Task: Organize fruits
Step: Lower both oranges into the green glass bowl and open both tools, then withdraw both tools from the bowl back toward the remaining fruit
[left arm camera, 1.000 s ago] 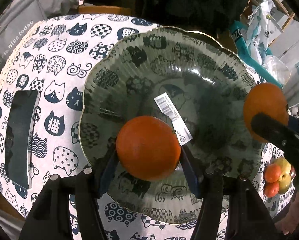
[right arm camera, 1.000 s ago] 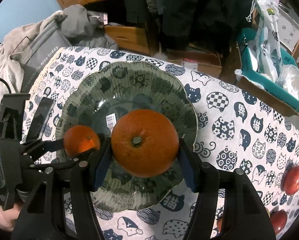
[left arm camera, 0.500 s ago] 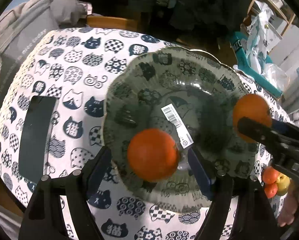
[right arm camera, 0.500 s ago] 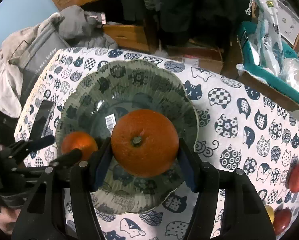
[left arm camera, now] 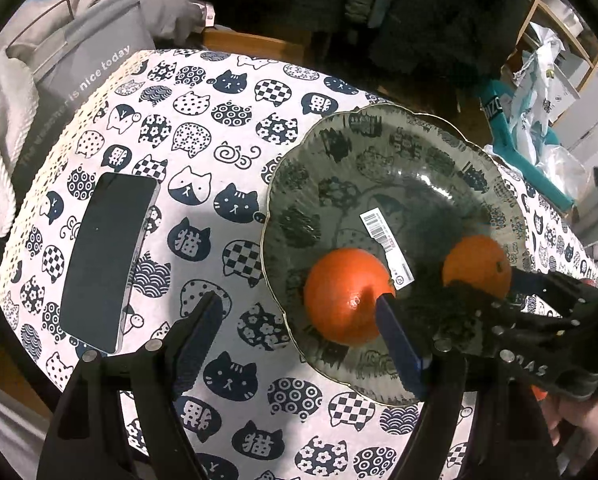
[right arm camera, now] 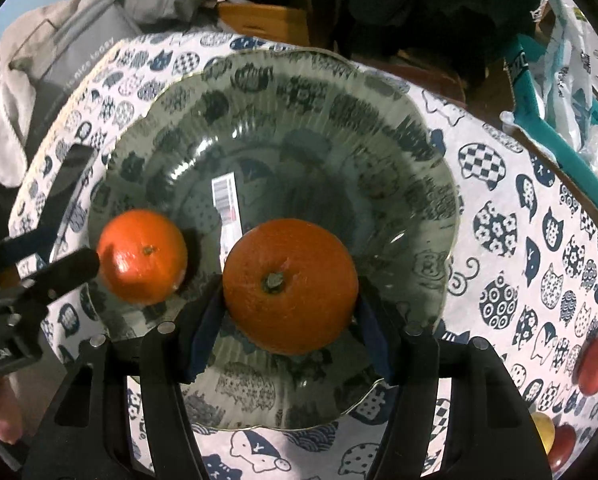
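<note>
A dark glass plate [left arm camera: 339, 152] with a scalloped rim and a barcode sticker sits on the cat-print tablecloth; it also shows in the right wrist view [right arm camera: 299, 120]. A small orange [left arm camera: 345, 294] lies in the plate near its left rim, also seen in the right wrist view [right arm camera: 141, 256]. My left gripper [left arm camera: 299, 312] is open and empty, drawn back from that orange. My right gripper [right arm camera: 289, 312] is shut on a larger orange [right arm camera: 291, 284] just above the plate; this orange shows in the left wrist view [left arm camera: 477, 266].
A black phone [left arm camera: 107, 260] lies on the cloth left of the plate. A grey bag [left arm camera: 79, 68] and towel sit at the table's far left edge. Red and yellow fruits [right arm camera: 595, 364] lie at the right. A teal box [right arm camera: 559, 132] stands beyond the table.
My left gripper opened, released the small orange into the plate and pulled back to the left. My right gripper carried the larger orange lower over the plate.
</note>
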The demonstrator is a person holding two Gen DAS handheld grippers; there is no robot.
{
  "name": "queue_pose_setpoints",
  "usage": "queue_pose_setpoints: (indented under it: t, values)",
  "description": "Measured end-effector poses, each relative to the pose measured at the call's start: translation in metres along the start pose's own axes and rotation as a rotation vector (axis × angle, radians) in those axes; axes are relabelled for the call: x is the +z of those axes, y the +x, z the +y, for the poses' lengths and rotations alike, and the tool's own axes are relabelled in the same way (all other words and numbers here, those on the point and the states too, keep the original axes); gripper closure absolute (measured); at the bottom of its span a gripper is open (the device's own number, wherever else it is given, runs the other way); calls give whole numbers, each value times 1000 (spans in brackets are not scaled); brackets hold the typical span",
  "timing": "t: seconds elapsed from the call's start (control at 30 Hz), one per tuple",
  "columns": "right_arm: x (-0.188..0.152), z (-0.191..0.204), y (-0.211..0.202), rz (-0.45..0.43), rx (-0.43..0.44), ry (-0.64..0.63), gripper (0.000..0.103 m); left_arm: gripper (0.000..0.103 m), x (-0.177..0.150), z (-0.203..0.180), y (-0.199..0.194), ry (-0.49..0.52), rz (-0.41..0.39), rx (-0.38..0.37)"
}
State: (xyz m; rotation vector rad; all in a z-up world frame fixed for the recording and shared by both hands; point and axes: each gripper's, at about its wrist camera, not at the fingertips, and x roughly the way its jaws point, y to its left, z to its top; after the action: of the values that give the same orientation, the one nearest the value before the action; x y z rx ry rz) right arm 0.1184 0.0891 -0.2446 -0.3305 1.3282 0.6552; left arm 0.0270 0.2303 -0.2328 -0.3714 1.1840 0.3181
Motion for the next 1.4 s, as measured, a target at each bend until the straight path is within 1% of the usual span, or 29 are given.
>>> queue_pose_setpoints:
  t: [0.2,0.23,0.3,0.33,0.57,0.63,0.8,1.0,1.17,1.4]
  values:
    - [-3,4,6,26,-21,-27,38,23,0,-3,-3,8,-7,-4]
    - [-3,4,5,19,-12,-23,37,23,1,-3,-4,9,-9,-4]
    - [-1,4,0,-8,5,-18,27,23,1,-3,-5,8,-10,-4]
    - [0,5,-3,-21,8,-17,25,23,1,-3,-5,6,-11,-4]
    - [4,-4,-29,-84,0,21,24,23,0,-2,-14,-4,-26,-18]
    - [4,-7,-40,-113,-11,28,24,23,0,-4,-20,-1,-37,-29]
    - [4,-12,-81,-222,-41,29,24,23,1,-16,-41,28,-82,-56]
    - [-2,-15,-125,-323,-71,30,24,23,0,-30,-67,66,-140,-80]
    - [-12,-13,-168,-426,-91,22,24,23,-1,-37,-91,89,-193,-97]
    - [-32,-12,-218,-536,-127,-5,24,23,-5,-45,-123,124,-271,-107]
